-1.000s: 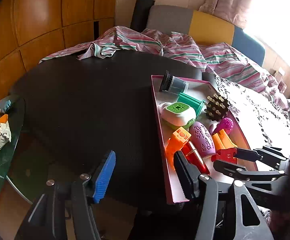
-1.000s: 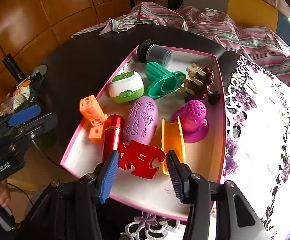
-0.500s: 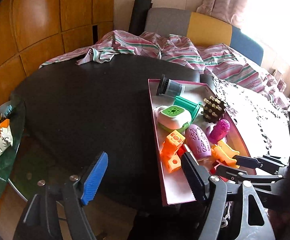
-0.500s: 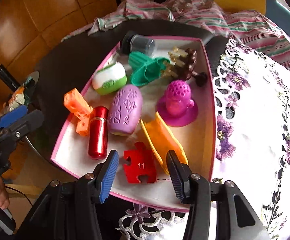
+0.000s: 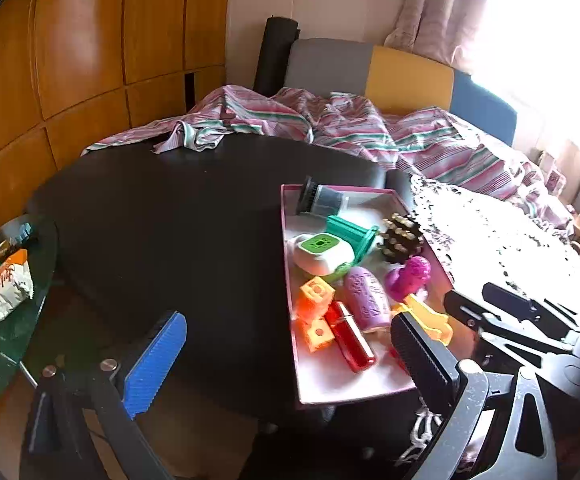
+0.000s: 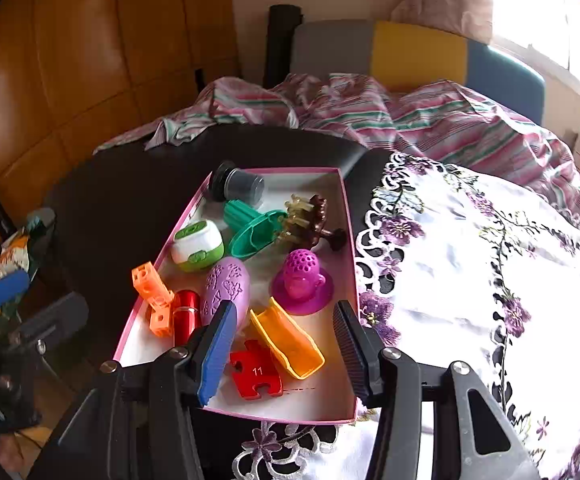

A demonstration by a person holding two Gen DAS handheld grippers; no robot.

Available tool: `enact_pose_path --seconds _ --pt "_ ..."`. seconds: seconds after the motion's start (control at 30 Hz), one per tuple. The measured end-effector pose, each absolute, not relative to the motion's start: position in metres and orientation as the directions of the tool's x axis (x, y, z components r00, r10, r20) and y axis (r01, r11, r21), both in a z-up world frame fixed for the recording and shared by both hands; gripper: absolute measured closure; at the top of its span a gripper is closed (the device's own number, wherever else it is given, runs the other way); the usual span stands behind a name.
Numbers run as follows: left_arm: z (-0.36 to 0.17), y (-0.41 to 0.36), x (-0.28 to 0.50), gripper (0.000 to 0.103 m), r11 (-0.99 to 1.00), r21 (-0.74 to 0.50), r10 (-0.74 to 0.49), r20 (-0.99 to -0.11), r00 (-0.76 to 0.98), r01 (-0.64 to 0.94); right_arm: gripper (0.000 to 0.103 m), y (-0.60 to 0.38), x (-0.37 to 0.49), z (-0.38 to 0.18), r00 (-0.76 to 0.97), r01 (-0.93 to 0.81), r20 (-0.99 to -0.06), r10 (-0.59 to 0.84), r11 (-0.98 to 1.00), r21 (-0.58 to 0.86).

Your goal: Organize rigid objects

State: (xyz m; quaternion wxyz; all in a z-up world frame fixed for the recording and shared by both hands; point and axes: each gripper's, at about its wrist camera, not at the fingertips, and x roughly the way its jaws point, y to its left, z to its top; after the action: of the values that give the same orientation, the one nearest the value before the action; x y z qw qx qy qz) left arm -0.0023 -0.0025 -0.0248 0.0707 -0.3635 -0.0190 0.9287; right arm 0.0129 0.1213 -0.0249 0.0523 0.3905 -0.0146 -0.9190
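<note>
A pink-rimmed white tray (image 6: 290, 408) (image 5: 330, 394) on the dark table holds several small rigid objects. Among them are a red puzzle piece marked 11 (image 6: 255, 374), an orange scoop (image 6: 287, 338), a red cylinder (image 6: 185, 314), a purple oval (image 6: 225, 290), orange cubes (image 6: 151, 286) and a magenta cup shape (image 6: 302, 278). My right gripper (image 6: 281, 350) is open and empty, hovering above the tray's near end over the puzzle piece. My left gripper (image 5: 290, 352) is open and empty at the tray's left front corner.
A dark round table (image 5: 161, 232) carries the tray. A white floral lace cloth (image 6: 470, 280) covers the right side. Striped bedding (image 6: 370, 112) lies behind. A glass side table with snack bags (image 5: 5, 280) stands at left.
Both grippers have pulled back and risen from the tray. The red puzzle piece, between my right fingers a second ago, now lies flat on the tray's near end.
</note>
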Motion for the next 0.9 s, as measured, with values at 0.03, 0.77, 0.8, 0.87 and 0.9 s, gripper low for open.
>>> enact_pose_path --seconds 0.03,0.77,0.8,0.87,0.9 --pt "-0.024 -0.002 0.000 0.000 -0.989 -0.087 0.146 -0.671 -0.727 -0.118 0.052 0.122 0.014 -0.024 -0.690 0.081 -0.716 -0.107 -0.994 0.070" --pt "-0.008 -0.004 0.020 0.000 -0.998 -0.049 0.051 -0.621 -0.782 -0.026 0.052 0.118 0.030 -0.017 -0.709 0.071 -0.701 -0.082 -0.996 0.045" --pt "-0.008 -0.003 0.020 0.000 -0.999 -0.046 0.048 -0.620 -0.783 -0.025 0.052 0.117 0.030 -0.017 -0.709 0.073 -0.701 -0.082 -0.996 0.042" --pt "-0.009 -0.003 0.020 0.000 -0.999 -0.039 0.043 -0.621 -0.783 -0.023 0.052 0.116 0.030 -0.018 -0.708 0.076 -0.701 -0.082 -0.996 0.040" --pt "-0.009 -0.003 0.020 0.000 -0.999 -0.041 0.043 -0.621 -0.783 -0.023 0.052 0.116 0.030 -0.018 -0.707 0.078 -0.702 -0.084 -0.996 0.041"
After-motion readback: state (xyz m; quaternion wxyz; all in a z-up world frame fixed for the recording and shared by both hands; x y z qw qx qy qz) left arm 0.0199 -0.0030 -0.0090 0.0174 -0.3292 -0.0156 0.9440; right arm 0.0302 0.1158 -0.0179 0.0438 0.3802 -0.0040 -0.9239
